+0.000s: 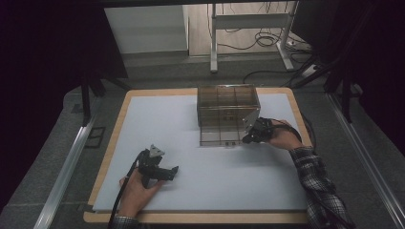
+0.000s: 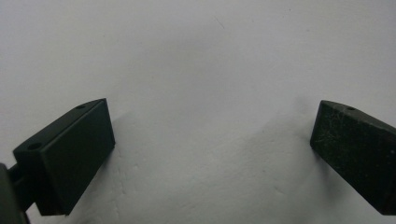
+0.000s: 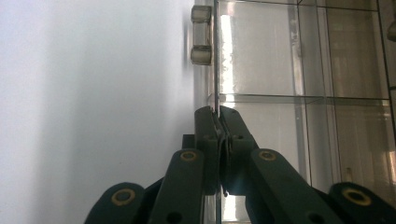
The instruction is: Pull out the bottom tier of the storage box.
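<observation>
My right gripper (image 3: pixel 218 140) has jaws clamped on the clear box's (image 1: pixel 228 113) thin panel edge (near its hinge (image 3: pixel 201 35)); left gripper (image 2: pixel 212 154) w/ jaws wide apart over the tabletop (image 1: pixel 200 157).

A wooden tabletop (image 1: pixel 111 138) carries the scene, its pale edge showing as a narrow border at the left, near and far sides. A large white sheet (image 1: pixel 219 167) covers nearly all of it and lies flat. On the sheet's far right part stands a clear brownish box (image 1: pixel 224 107) with inner dividers that split it into compartments. The left tongs (image 1: pixel 173 170) rest on the sheet near the front left, well apart from the box.
</observation>
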`<state>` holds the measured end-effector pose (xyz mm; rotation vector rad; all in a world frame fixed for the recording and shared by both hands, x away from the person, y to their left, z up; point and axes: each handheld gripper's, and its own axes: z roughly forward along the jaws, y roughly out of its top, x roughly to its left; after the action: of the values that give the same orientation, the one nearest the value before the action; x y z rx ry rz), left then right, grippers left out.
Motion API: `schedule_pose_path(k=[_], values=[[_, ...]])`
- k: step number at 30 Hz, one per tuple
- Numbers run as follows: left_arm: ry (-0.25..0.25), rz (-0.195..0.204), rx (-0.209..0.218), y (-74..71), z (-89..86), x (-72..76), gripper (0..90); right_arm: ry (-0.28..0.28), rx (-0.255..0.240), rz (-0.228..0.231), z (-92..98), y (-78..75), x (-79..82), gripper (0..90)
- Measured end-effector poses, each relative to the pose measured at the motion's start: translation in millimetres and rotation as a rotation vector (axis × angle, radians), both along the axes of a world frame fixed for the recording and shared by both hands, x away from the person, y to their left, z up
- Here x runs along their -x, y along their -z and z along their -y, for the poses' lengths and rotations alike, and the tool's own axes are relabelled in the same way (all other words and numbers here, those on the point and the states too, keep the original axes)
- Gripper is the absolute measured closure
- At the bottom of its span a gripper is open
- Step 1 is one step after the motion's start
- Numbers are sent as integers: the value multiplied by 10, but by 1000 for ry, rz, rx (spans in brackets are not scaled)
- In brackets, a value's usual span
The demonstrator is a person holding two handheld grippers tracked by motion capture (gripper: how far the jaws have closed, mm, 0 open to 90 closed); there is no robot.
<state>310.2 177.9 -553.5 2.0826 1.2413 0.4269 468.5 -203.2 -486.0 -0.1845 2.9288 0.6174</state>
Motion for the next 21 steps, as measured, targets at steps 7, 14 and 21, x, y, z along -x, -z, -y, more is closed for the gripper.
schedule_pose_path(k=[7,14,21], values=[[0,0,0,0,0,0,0,-11,3,12,0,10,32,857],[0,0,0,0,0,0,0,-2,-4,32,13,9,66,794],[0,0,0,0,0,0,0,14,-40,45,31,-21,107,746]])
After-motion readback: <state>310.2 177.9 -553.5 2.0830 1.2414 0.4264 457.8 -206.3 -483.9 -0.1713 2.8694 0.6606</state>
